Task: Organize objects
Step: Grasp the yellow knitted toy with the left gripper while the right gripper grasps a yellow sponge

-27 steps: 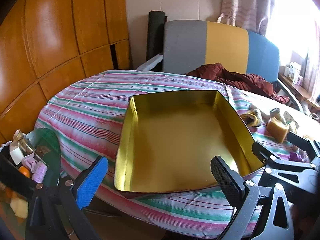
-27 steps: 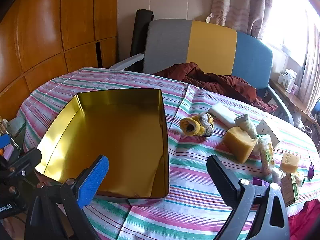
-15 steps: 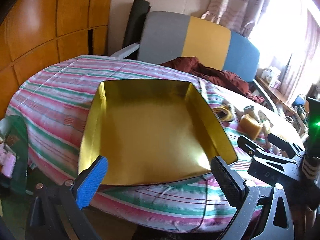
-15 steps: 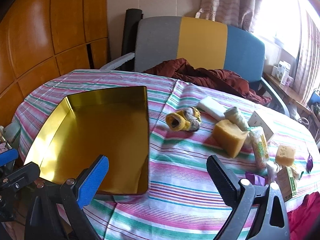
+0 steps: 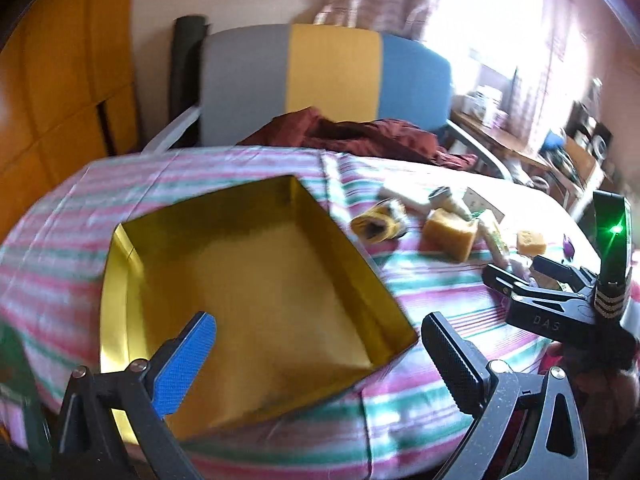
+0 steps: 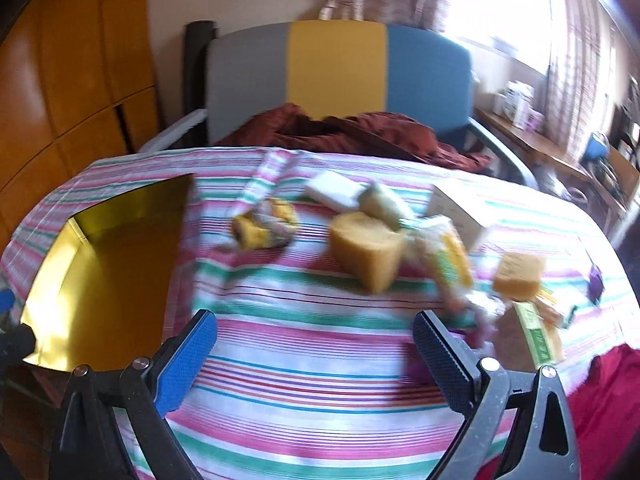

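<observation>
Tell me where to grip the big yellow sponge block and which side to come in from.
Grip the big yellow sponge block across its two upright side faces, coming down from above and the near side with the open right gripper. Its near side is clear, while a white block and wrapped packets crowd the far and right sides.

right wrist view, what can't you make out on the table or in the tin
- Gold tin: near corner cut off behind the blue pad of the right gripper; its left edge runs out of frame.
- Packets at the right: motion blur makes the print unreadable.
- Purple item: too small and blurred to identify.
</observation>
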Motion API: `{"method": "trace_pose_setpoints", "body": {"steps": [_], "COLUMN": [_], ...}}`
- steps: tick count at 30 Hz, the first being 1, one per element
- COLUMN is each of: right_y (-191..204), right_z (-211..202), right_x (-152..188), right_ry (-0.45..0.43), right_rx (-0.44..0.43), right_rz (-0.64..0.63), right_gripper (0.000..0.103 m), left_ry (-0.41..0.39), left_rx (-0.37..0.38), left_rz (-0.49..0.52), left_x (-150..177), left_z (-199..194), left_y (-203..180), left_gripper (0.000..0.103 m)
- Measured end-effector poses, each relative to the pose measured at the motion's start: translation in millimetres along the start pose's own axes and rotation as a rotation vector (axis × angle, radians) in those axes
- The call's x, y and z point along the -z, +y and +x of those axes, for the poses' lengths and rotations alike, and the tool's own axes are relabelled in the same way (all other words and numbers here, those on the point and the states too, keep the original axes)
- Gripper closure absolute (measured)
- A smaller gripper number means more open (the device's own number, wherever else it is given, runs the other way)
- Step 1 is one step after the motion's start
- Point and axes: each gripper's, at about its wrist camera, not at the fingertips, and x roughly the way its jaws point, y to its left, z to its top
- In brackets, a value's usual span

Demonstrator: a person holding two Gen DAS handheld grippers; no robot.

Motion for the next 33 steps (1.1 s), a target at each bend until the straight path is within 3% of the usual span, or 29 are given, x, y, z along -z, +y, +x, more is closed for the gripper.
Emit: {"method": "trace_pose_setpoints", "body": {"steps": [10, 15, 20, 26, 28, 32, 33], "right_y": [-84, -124, -154, -167, -168, -168, -168], "right_z": [-16, -15, -8, 8, 12, 15, 15], "right_x": [-13, -26, -34, -29, -30, -30, -30], "right_ry": [-0.040, -0.050, -0.062, -0.034, -0.026, -0.026, -0.023], "right_rx": [0.122, 0.173, 0.191, 0.138, 0.113, 0.096, 0.093], "right_rz": [0.124, 0.176, 0.236, 0.289, 0.301, 0.305, 0.306], "right_gripper": [0.003, 0.003, 0.003, 0.003, 0.003, 0.003, 0.003], "left_ry": [0.037, 0.082, 0.143, 0.223, 0.247, 0.314, 0.311], "left_rx": [0.045, 0.075, 0.074, 0.013, 0.001, 0.028, 0.038], "left_rz": [0.172, 0.254, 0.321, 0.381, 0.396, 0.358, 0.342], "left_x": [-61, -79, -88, -93, -93, -92, -92], "left_z": [64, 101, 141, 184, 198, 223, 224], "left_y": [-44, -66, -84, -97, -100, -96, -96], "left_gripper": [0.000, 0.014, 0.018, 0.022, 0.026, 0.056, 0.057]}}
